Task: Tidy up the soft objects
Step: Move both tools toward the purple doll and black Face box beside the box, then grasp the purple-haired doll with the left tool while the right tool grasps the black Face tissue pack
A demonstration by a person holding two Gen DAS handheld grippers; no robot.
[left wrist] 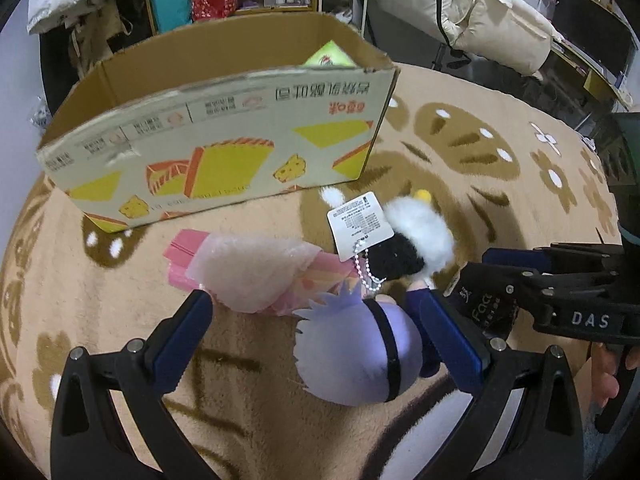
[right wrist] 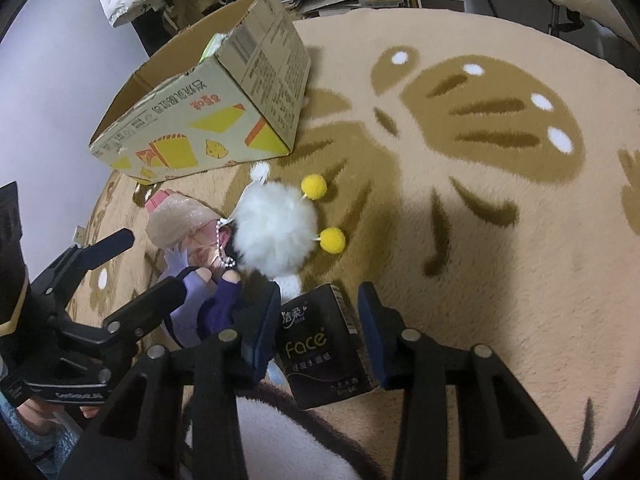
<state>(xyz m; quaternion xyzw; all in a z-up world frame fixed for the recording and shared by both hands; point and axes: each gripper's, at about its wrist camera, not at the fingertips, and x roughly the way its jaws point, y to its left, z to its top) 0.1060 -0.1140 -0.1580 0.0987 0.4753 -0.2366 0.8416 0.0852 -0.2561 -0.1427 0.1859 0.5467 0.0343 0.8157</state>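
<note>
My left gripper [left wrist: 310,298] is open low over the rug, straddling a purple plush doll [left wrist: 360,352] with a black band. Its right pad lies against the doll while the left pad stands apart. In the right wrist view my right gripper [right wrist: 318,320] is shut on a black "Face" tissue pack [right wrist: 320,348], a pad pressed on each side. That pack [left wrist: 486,312] also shows at the right in the left wrist view. A white fluffy plush [right wrist: 276,236] with yellow pompoms and a pink wrapped packet [left wrist: 248,272] lie just beyond the doll.
An open cardboard box [left wrist: 240,120] stands on the patterned beige rug [right wrist: 480,240] behind the toys, with something green [left wrist: 330,56] inside. A paper tag [left wrist: 360,224] on a bead chain lies on the white plush. Shelves, bags and padded jackets crowd the background.
</note>
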